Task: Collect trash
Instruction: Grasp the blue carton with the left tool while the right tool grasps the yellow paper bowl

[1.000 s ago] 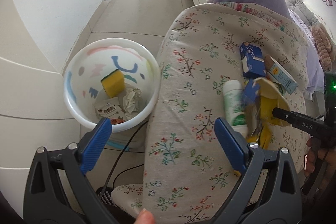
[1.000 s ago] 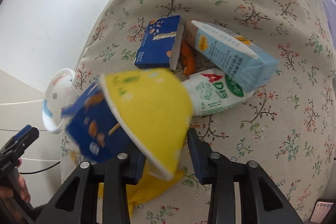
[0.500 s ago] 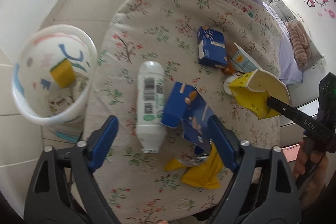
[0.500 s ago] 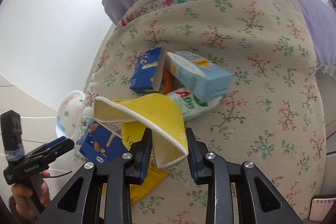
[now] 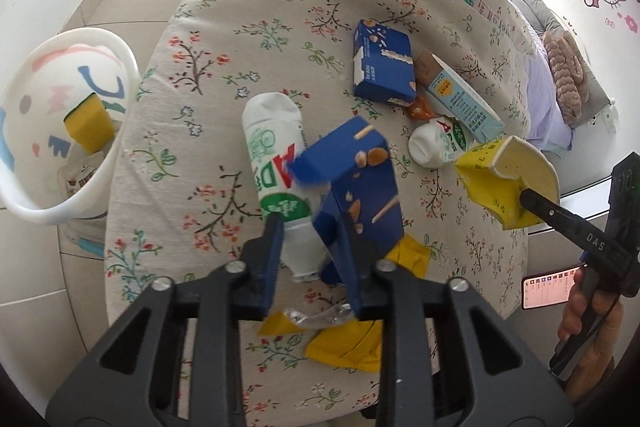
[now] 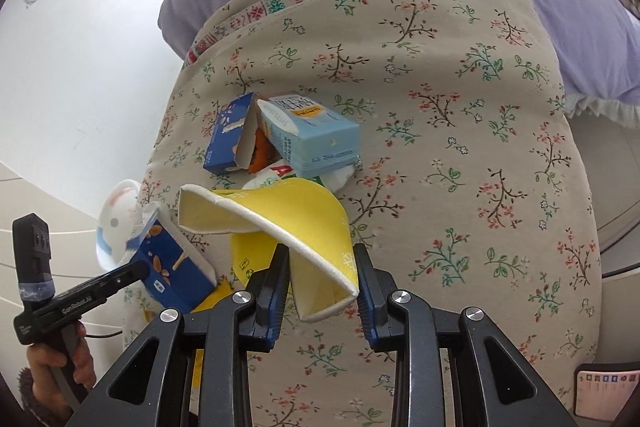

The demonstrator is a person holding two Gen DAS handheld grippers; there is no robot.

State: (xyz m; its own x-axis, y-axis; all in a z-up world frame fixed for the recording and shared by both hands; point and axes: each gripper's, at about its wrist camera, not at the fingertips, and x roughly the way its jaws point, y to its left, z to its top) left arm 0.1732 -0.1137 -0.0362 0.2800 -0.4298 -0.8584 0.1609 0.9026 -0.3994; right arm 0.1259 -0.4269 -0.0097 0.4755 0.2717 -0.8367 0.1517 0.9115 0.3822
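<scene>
In the left wrist view, the left gripper [image 5: 310, 247] has just been closing its jaws. They now stand narrow, with the neck of a white bottle [image 5: 276, 167] and the lower edge of a dark blue snack box [image 5: 360, 187] between them. Whether the pads already press on either, I cannot tell. Both things lie on a table with a flowered cloth [image 5: 240, 7]. Farther back are a second blue box [image 5: 382, 65], a light blue carton [image 5: 460, 99] and a small white bottle [image 5: 438, 145]. A white bin [image 5: 52, 203] stands beside the table at the left, with a yellow sponge [image 5: 90, 125] inside.

In the right wrist view, the right gripper [image 6: 322, 275] pinches a crushed yellow paper cup [image 6: 296, 219] between narrow jaws, lifted above the cloth [image 6: 460, 107]. At the left, a hand [image 6: 52, 363] grips the left gripper's handle, its tip at the snack box [image 6: 176, 267]. The bin [image 6: 116, 215] shows behind it.
</scene>
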